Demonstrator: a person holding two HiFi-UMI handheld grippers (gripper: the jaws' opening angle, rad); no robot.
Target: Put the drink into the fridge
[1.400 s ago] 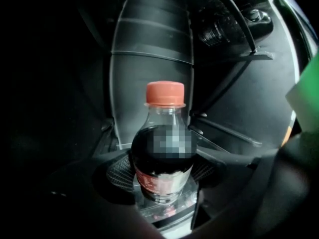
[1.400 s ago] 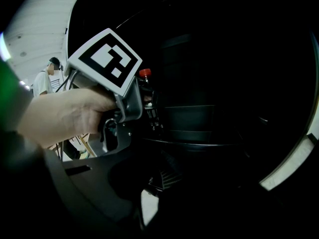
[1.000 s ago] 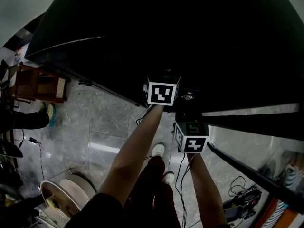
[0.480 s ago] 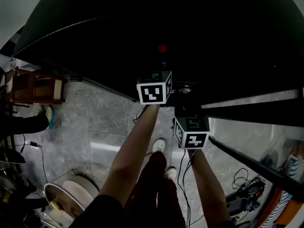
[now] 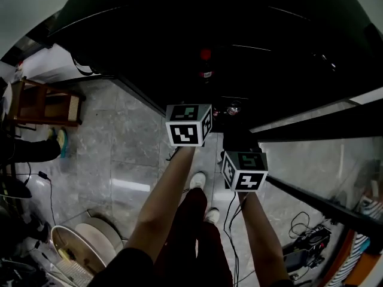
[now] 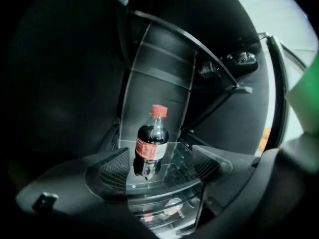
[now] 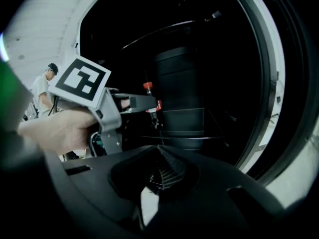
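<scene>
Your left gripper (image 6: 160, 169) has its jaws spread wide, and neither of its pads (image 6: 112, 171) touches anything. The cola bottle (image 6: 150, 146) stands upright, red cap on top, on the glass shelf (image 6: 175, 179). It shows in the gap between those pads, a little toward 11 o'clock, and is clear of both. In your head view the bottle sits at 12 o'clock from the left gripper, inside the dark fridge (image 5: 269, 52). Your right gripper (image 7: 162, 172) is at 4 o'clock from the left one. Its jaws are pressed together with nothing between them, and it points into the fridge.
</scene>
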